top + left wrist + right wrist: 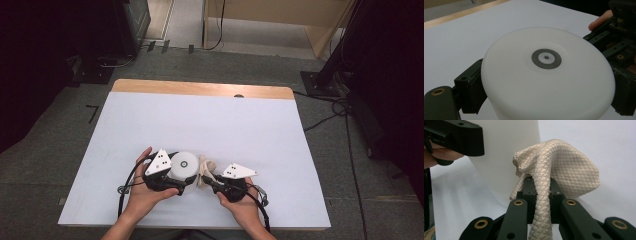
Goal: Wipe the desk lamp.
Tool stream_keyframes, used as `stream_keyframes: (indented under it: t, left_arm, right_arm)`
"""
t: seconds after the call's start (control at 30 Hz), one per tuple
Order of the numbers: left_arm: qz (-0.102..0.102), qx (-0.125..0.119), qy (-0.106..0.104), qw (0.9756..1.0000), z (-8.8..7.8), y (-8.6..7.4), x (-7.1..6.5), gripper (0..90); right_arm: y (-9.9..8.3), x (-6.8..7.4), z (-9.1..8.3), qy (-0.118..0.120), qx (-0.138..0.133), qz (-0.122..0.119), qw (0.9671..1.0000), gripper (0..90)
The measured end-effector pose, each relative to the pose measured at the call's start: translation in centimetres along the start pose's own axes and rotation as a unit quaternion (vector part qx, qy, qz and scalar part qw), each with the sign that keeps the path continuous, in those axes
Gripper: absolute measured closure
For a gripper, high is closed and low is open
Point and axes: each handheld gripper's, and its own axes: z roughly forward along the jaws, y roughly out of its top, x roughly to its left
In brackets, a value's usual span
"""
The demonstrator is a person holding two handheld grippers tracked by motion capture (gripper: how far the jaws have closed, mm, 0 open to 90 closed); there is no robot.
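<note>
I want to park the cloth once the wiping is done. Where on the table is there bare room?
The white table top is bare from the wooden far edge down to the hands, and at both near corners. It is crowded only at the near middle, where the left gripper clamps the white round container and the right gripper pinches the beige quilted cloth beside it.

Rectangular table (150,130) with a smooth white top; a bare light-wood strip (200,89) runs along its 12 o'clock edge, with a small dark spot (238,95) on the strip toward 1 o'clock. Standing on the top near the 6 o'clock edge: a white round plastic container (183,165) with a grey ring mark on its upper face. Touching it at its 3 o'clock side: a crumpled beige quilted cloth (206,171).
</note>
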Motion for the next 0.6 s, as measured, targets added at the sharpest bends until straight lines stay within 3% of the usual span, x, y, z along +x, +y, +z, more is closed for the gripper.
stream_keyframes:
  t: [0.17, 0.33, 0.6]
  left_arm:
    - [0.037, -0.006, -0.032, 0.9988, 0.09, -0.03, 0.29, 8.2]
    - [0.035, -0.011, -0.05, 0.9981, 0.18, -0.21, 0.77, 8.3]
    - [0.028, -0.016, -0.051, 0.9982, 0.27, -0.33, 0.9, 8.2]
  right_arm:
    - [0.02, 0.09, -0.01, 0.002, -0.003, -0.003, 1.0, 81.4]
    - [0.1, 0.1, -0.15, 0.002, -0.008, -0.003, 1.0, 81.4]
    - [0.68, 0.6, -0.82, 0.004, -0.032, -0.011, 0.9994, 81.5]
